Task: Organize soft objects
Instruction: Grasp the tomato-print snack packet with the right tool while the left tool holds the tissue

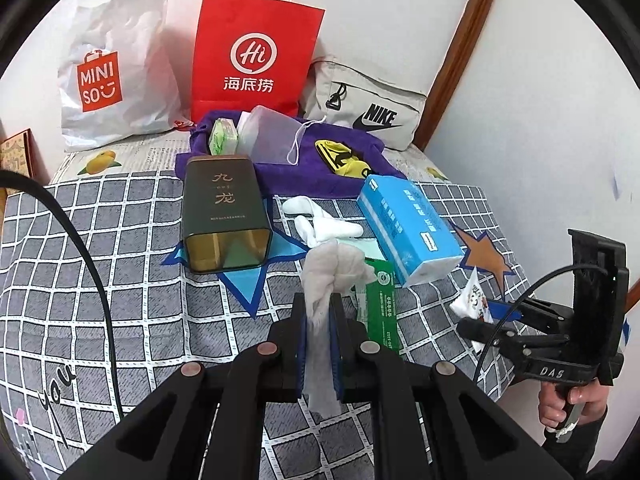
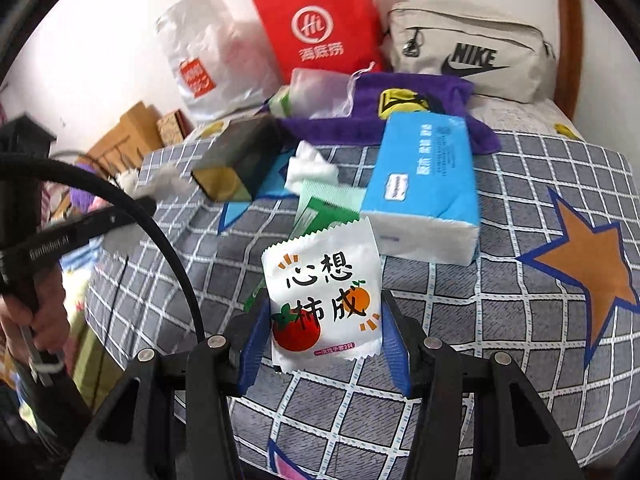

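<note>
My left gripper [image 1: 319,308] is shut on a grey-white cloth [image 1: 334,262] and holds it above the checked bed cover. My right gripper [image 2: 324,320] is shut on a white snack-style packet [image 2: 324,296] with a tomato and an orange printed on it; the packet also shows in the left wrist view [image 1: 472,300]. A white sock [image 1: 320,220] lies beside a blue tissue pack [image 1: 408,224]. A purple cloth [image 1: 304,172] further back holds a mesh pouch [image 1: 272,136] and a yellow item [image 1: 344,160].
A dark green tin [image 1: 224,212] lies on its side at the left. A green packet [image 1: 380,312] lies under the cloth. A Miniso bag [image 1: 116,60], a red paper bag [image 1: 256,56] and a Nike pouch [image 1: 368,104] stand against the wall. Boxes [image 2: 136,132] sit off the bed.
</note>
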The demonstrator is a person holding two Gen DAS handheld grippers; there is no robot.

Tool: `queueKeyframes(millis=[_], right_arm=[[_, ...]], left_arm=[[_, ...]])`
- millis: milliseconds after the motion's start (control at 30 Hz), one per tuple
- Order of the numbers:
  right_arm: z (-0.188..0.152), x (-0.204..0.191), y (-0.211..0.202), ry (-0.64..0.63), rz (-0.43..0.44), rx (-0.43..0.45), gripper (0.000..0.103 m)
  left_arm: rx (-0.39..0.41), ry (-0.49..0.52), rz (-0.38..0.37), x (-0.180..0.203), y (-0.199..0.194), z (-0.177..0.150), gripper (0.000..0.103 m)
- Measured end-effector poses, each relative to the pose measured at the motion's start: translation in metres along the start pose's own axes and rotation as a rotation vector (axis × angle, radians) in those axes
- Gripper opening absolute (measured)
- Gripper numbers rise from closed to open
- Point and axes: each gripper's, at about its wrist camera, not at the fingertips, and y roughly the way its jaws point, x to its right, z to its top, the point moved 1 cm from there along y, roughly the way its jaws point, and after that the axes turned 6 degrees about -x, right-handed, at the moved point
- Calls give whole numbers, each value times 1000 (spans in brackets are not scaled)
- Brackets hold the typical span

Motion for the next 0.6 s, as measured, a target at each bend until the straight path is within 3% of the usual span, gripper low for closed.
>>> queueKeyframes(millis=[600], right_arm=[[50,22,-17,79,-2,52,52]], left_arm=[[20,-31,25,-6,1,34,10]])
